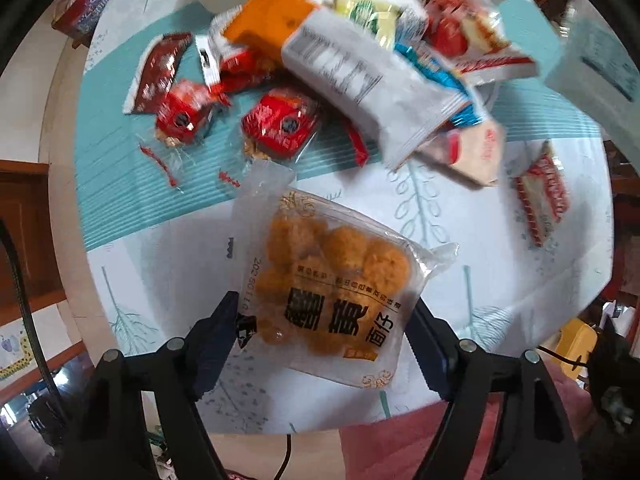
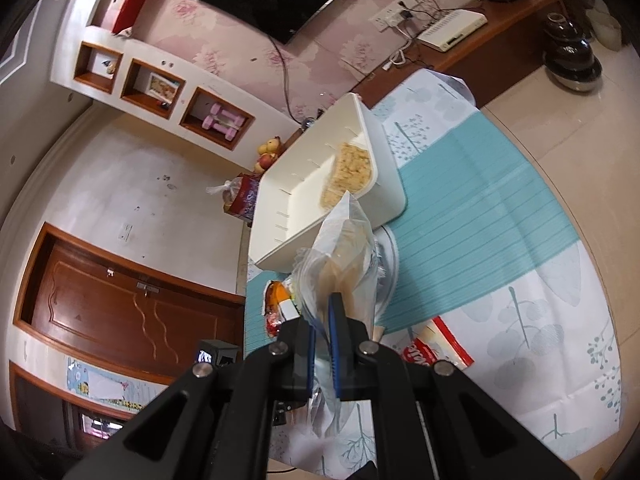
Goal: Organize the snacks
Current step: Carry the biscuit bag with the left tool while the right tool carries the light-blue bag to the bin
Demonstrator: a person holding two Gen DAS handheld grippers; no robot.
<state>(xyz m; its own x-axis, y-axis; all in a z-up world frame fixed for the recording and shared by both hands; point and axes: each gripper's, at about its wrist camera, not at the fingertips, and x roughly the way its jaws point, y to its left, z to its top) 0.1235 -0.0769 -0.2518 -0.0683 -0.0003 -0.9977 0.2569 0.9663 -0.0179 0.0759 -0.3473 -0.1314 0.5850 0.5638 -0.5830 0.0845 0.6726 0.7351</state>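
In the left wrist view a clear pack of orange puffed snacks (image 1: pixel 332 272) hangs over the leaf-print tablecloth (image 1: pixel 472 248), and my left gripper (image 1: pixel 320 332) is shut on its two side edges. Beyond it lies a pile of snacks: an orange pack (image 1: pixel 268 20), a white pack (image 1: pixel 360 88) and two small red packs (image 1: pixel 280 124). In the right wrist view my right gripper (image 2: pixel 322 316) is shut on a clear packet of pale biscuits (image 2: pixel 348 248), held edge-on above the table. Behind the packet stands a white bin (image 2: pixel 304 184) holding one pack of pale snacks (image 2: pixel 350 172).
A red-and-white pack (image 1: pixel 542 196) lies alone at the right of the cloth and shows as a red-and-white pack (image 2: pixel 436 350) beside my right fingers. The round table edge (image 1: pixel 64 200) drops off at the left. A wooden door (image 2: pixel 120 304) and wall shelves (image 2: pixel 152 88) stand behind the bin.
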